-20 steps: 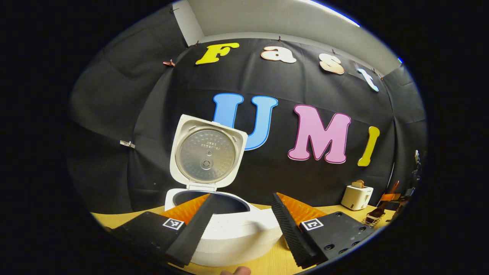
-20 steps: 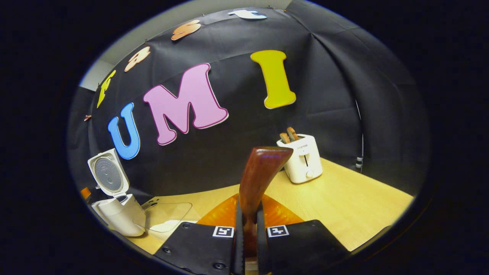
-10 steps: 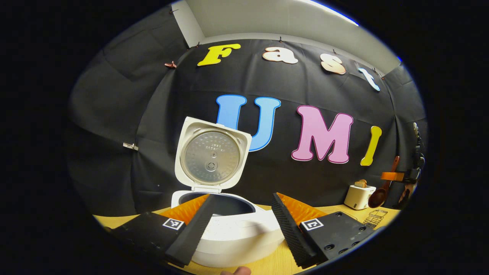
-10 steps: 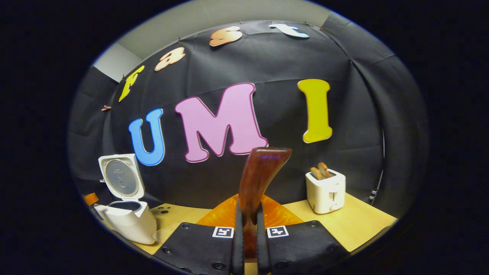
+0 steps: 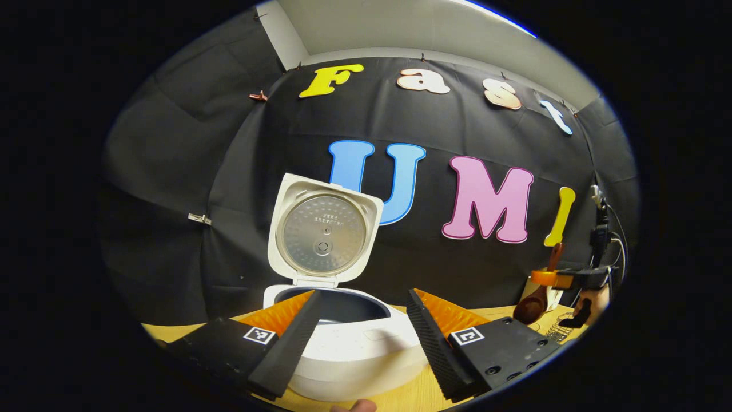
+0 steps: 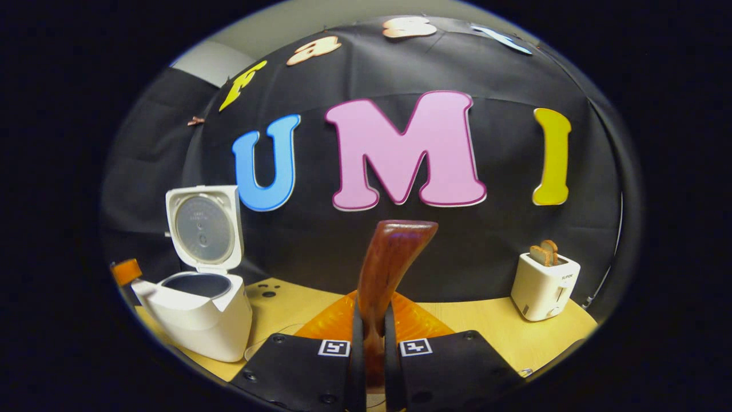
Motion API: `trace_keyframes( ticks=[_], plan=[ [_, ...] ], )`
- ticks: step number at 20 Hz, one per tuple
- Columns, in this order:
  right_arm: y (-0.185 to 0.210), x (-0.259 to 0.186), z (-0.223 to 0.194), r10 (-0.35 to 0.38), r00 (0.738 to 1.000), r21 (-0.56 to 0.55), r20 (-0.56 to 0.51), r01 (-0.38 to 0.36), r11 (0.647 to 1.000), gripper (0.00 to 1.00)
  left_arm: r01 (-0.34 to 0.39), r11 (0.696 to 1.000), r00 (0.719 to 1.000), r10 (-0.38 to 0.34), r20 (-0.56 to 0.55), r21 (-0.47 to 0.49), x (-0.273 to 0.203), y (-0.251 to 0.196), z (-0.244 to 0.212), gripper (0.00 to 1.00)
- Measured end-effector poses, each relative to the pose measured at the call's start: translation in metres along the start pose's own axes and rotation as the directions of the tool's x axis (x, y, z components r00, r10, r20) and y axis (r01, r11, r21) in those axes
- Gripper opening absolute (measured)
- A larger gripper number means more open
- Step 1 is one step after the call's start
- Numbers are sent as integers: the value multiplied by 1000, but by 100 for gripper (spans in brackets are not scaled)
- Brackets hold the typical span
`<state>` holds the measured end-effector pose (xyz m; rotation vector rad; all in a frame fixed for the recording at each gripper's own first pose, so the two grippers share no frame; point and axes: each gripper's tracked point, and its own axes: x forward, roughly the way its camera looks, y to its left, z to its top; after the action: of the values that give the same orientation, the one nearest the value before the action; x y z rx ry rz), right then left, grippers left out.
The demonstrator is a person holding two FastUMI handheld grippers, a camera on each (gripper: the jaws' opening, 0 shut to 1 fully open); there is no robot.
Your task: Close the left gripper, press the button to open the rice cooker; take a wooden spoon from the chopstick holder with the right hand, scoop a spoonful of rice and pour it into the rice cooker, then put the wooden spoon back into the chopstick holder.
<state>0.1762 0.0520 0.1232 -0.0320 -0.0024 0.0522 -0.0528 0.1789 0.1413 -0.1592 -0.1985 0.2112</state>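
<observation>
Setting: black cloth is hung behind a pale wooden table, on which a white toaster is stood at the far right.
Rice cooker: the rice cooker is seen with its lid swung fully upright, so the button step is judged done; the dark inner pot is exposed.
Left gripper: the left gripper is held just in front of the cooker, its fingers spread wide with nothing between them.
Right gripper: the right gripper is clamped narrowly on the handle of the wooden spoon, which is pinched from both sides.
Spoon position: in the left gripper view the spoon is seen at the far right, bowl hanging low above the table, well apart from the cooker.
Handling: the spoon is judged stiff, light and smooth-finished, so it could twist in the grip; a hold on the handle's mid-length, as now, is judged sound.
Rice: its container cannot be made out.
Chopstick holder: a wire rack is glimpsed below the spoon; whether it is the holder cannot be told.
</observation>
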Motion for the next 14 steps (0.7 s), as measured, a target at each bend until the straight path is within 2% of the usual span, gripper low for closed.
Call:
trace_keyframes(
  ticks=[5,8,11,14],
  plan=[
    [17,22,-46,-37,997,-232,-69,20,972,17,-6,1000,1000,6,-2,-10,2,5,-2,95],
    [25,33,-75,-65,990,-321,-125,22,947,17,-10,1000,1000,10,1,-19,2,8,-3,95],
    [36,41,-93,-52,984,-273,-173,3,962,17,-7,999,1000,7,-4,-34,3,7,-5,95],
    [57,43,-99,4,979,-130,-202,-31,991,17,-8,999,1000,8,-7,-36,5,8,-8,95]
  ],
)
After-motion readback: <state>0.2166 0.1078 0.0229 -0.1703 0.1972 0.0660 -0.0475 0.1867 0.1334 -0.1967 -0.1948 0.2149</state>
